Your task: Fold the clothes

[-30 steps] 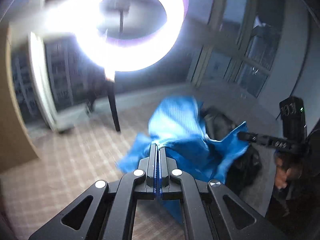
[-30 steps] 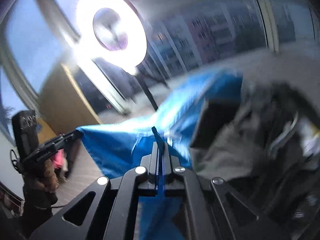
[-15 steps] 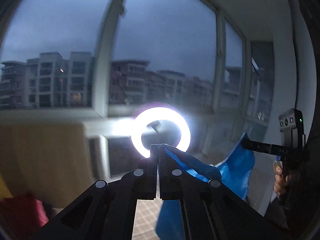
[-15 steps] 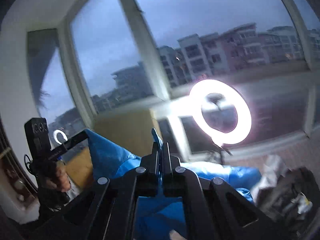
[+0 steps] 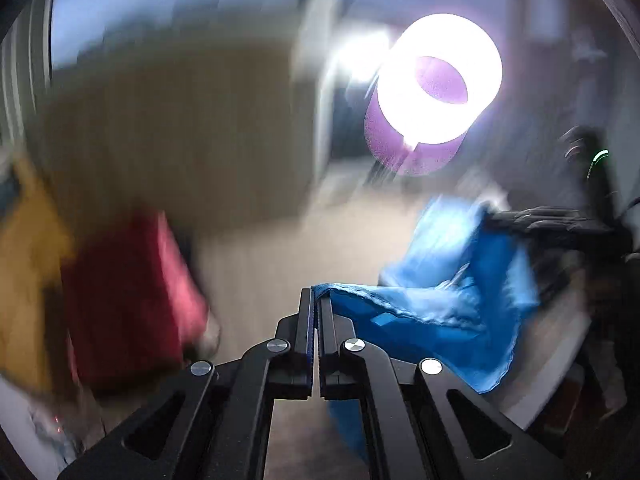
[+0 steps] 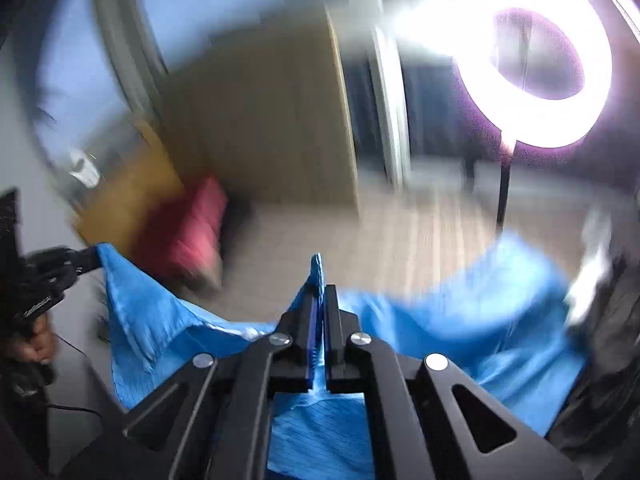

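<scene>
The left gripper [image 5: 315, 300] sits at the bottom centre of its own view, its fingers [image 5: 306, 320] pressed together on an edge of a blue shirt [image 5: 436, 320]. From there the cloth runs to the right and up, hanging in folds in the lower right of the frame, where the right gripper [image 5: 492, 216] pinches another part of it. Most of this view is smeared by motion.

In the right wrist view the right gripper [image 6: 320, 276] is at bottom centre, its fingers [image 6: 331, 312] narrowed onto a bunched ridge of the same shirt [image 6: 460, 320], which pokes up just above the tips. The cloth spreads across the lower half of the frame, under the gripper and off to both sides. At the left edge the left gripper [image 6: 96, 256] holds a corner of it, with a hand [image 6: 38, 344] wrapped round the handle below.

Around them: a bright ring lamp [image 5: 440, 80] in the upper right of the left view, and again in the upper right of the right view [image 6: 536, 52] on a dark pole [image 6: 504, 192]. A red cushion [image 6: 188, 228] and something yellow [image 6: 128, 192] lie at middle left, in front of a tan cabinet [image 6: 272, 120]. The floor [image 6: 400, 240] is pale and patterned. A dark heap [image 6: 612, 320] at the right edge lies beside the cloth; I cannot tell what it is.
</scene>
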{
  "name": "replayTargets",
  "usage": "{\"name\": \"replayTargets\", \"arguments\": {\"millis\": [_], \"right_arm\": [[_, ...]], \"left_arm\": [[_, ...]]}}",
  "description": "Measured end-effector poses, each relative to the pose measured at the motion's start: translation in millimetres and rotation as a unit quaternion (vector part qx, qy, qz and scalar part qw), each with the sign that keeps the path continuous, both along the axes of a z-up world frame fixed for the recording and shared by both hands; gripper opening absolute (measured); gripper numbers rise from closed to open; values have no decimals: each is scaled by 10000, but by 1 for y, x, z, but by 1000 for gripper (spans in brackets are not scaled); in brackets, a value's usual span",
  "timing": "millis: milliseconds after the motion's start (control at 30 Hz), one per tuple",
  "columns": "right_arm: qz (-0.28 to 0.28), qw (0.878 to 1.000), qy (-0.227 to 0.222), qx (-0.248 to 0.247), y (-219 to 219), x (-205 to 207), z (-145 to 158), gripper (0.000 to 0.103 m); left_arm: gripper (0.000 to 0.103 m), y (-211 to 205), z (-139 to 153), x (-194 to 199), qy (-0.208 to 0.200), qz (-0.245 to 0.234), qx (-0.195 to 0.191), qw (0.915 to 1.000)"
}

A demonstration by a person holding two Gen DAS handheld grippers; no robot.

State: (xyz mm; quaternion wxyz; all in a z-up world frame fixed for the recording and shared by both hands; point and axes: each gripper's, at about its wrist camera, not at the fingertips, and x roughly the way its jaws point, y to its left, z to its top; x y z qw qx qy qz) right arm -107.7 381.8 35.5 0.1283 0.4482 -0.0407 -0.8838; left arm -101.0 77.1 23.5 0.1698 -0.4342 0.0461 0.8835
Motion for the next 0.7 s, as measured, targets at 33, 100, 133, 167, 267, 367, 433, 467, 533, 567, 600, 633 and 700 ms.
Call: {"name": "replayTargets", "arguments": {"millis": [33, 100, 133, 167, 267, 367, 433, 467, 533, 567, 600, 633, 700], "right_arm": [[-171, 9993, -304, 144, -2, -8, -24, 4], [-162, 9988, -434, 140, 3, 8, -46, 5], [-102, 9990, -408, 134, 7, 21, -52, 9], [-34, 9992, -377, 159, 12, 36, -57, 15], [351, 9984, -287, 352, 11, 77, -62, 60], [868, 9931, -267, 738, -9, 108, -82, 64], [1268, 9865, -277, 998, -24, 126, -99, 64], [1430, 9828, -250, 1137, -32, 129, -106, 64], [1742, 9741, -253, 1417, -48, 125, -120, 64], [1896, 9687, -310, 1571, -55, 119, -129, 64], [2025, 9628, -342, 1756, -61, 115, -138, 64], [2098, 9562, -316, 2015, -65, 110, -144, 64], [2239, 9425, -252, 2468, -72, 101, -156, 62]], "left_arm": [[1, -6, -26, -8, -269, 137, -90, 9995], [1, -27, -73, -15, -638, 486, -217, 9965], [3, -38, -81, -11, -679, 568, -136, 9960], [9, -52, -88, -2, -729, 614, 61, 9954], [24, -85, -99, 31, -758, 465, 210, 9958], [26, -95, -113, 61, -755, 236, 156, 9967], [26, -97, -118, 78, -830, 127, 118, 9964], [26, -93, -123, 83, -858, 94, 75, 9962], [26, -90, -127, 87, -932, 133, 122, 9955], [26, -90, -127, 86, -969, 146, 195, 9950], [26, -89, -127, 84, -998, 167, 251, 9945], [26, -89, -126, 81, -976, 241, 196, 9947], [26, -94, -118, 82, -880, 352, 221, 9953]]}}
